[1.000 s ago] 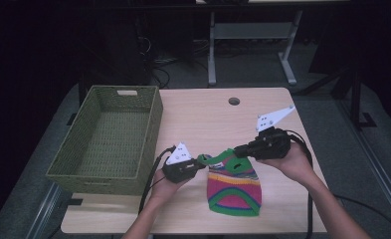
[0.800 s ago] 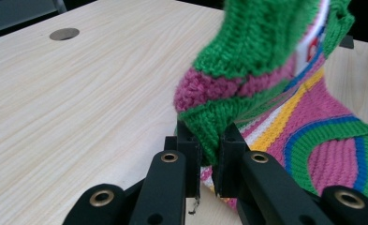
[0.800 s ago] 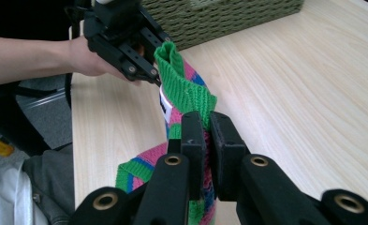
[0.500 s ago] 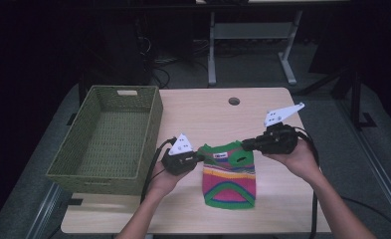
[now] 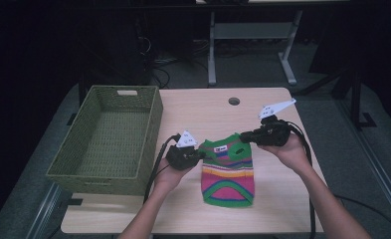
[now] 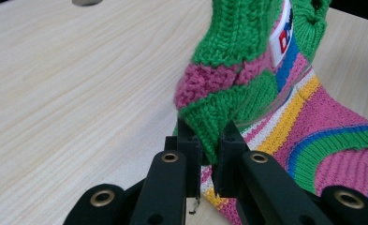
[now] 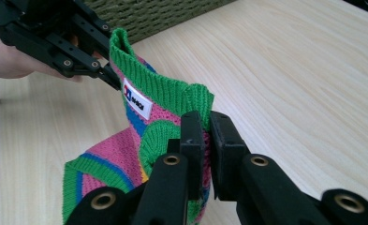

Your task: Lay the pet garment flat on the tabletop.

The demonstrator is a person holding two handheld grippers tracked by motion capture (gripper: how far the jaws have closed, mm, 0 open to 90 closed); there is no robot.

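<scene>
A green woven basket (image 5: 108,137) stood on the left part of the light wooden surface (image 5: 208,107), its long side running away from the person. Its woven floor lay bare, with nothing resting in it. A handle slot showed in its far wall.

To the right of the basket, a small knitted sweater (image 5: 228,172) in green, pink, blue and yellow stripes lay near the front middle of the surface. Its lower hem rested on the wood while its collar end was lifted between the two grippers. A white label sat inside the green ribbed neck.

The left gripper (image 5: 199,154) had its jaws clenched on a green knitted edge at the sweater's left shoulder; in the left gripper view the fabric was pinched tight between the two black pads (image 6: 191,145). The right gripper (image 5: 243,137) gripped the opposite shoulder, its jaws nearly together with the green ribbing squeezed between them. The two grippers were held apart, near each other, stretching the neck opening between them.
</scene>
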